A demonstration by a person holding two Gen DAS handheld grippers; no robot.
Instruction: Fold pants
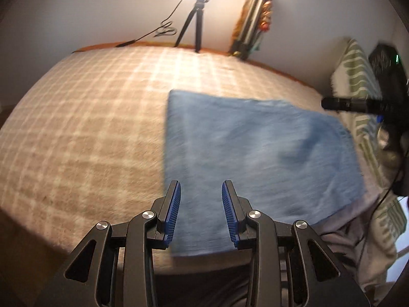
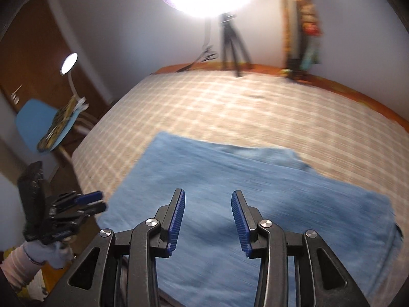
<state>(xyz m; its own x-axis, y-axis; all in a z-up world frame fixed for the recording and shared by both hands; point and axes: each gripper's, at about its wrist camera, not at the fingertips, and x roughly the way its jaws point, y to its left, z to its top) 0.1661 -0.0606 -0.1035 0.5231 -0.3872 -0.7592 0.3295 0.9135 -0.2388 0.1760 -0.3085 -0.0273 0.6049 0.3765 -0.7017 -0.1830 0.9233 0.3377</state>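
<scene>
The blue pants (image 1: pixel 258 158) lie folded into a flat block on the checked bed cover (image 1: pixel 89 117). My left gripper (image 1: pixel 201 186) is open and empty, hovering above the near left corner of the pants. In the right wrist view the pants (image 2: pixel 255 204) fill the lower middle. My right gripper (image 2: pixel 207 195) is open and empty above them. The left gripper (image 2: pixel 89 202) also shows at the left edge of the right wrist view, held off the bed's side. The right gripper's finger (image 1: pixel 342 103) shows at the right of the left wrist view.
A bright ring light on a tripod (image 2: pixel 230 38) stands at the far bed edge. A folded stand (image 1: pixel 251 23) leans on the wall. A striped pillow (image 1: pixel 358 76) lies at the right. A blue chair (image 2: pixel 43 125) and a lamp (image 2: pixel 68 64) stand left of the bed.
</scene>
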